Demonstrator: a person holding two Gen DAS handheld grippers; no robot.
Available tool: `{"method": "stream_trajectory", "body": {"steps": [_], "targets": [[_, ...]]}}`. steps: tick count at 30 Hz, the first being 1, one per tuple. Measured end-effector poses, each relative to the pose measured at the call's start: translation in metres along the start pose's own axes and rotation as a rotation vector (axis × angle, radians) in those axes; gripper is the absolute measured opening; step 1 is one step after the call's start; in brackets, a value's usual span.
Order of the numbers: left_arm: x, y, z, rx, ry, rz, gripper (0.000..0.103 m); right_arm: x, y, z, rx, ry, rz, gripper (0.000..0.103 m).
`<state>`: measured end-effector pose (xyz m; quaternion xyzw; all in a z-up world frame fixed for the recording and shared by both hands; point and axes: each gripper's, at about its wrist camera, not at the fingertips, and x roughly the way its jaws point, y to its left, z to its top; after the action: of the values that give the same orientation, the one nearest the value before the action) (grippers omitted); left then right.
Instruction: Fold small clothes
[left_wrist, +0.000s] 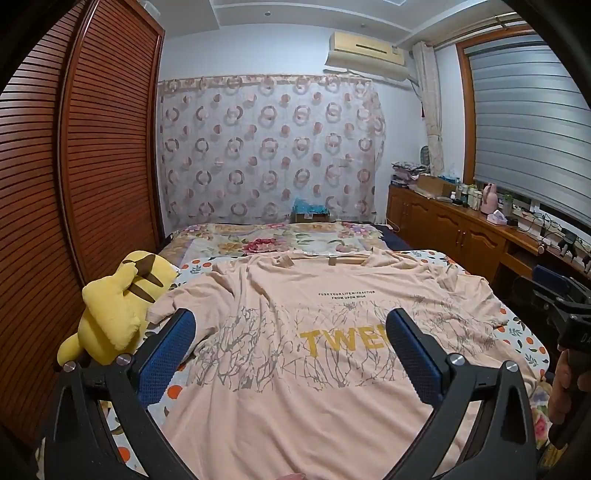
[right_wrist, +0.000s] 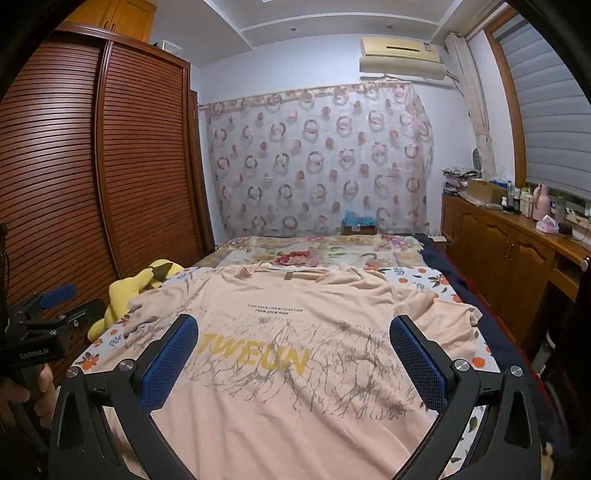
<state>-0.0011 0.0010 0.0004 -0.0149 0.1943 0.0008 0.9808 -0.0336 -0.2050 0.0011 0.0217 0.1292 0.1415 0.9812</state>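
Note:
A peach T-shirt (left_wrist: 295, 369) with yellow "TWEUN" lettering and grey branch print lies spread flat, front up, on the bed; its collar is at the far end. It also shows in the right wrist view (right_wrist: 295, 387). My left gripper (left_wrist: 291, 332) is open and empty, held above the shirt's lower left part. My right gripper (right_wrist: 293, 336) is open and empty, held above the shirt's lower middle. The right sleeve (right_wrist: 443, 317) is rumpled. The right gripper shows at the right edge of the left wrist view (left_wrist: 565, 310).
A yellow plush toy (left_wrist: 118, 310) sits at the bed's left edge beside the slatted wardrobe (left_wrist: 74, 184). A floral quilt (left_wrist: 277, 240) covers the far half of the bed. A wooden cabinet with bottles (right_wrist: 517, 240) runs along the right wall.

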Motion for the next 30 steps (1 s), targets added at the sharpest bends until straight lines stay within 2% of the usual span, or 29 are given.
{"method": "stream_trajectory", "body": {"steps": [30], "targets": [[-0.0007, 0.0014, 0.0016, -0.001, -0.002, 0.001, 0.103, 0.0013, -0.0005, 0.0010, -0.002, 0.003, 0.001, 0.103]]}}
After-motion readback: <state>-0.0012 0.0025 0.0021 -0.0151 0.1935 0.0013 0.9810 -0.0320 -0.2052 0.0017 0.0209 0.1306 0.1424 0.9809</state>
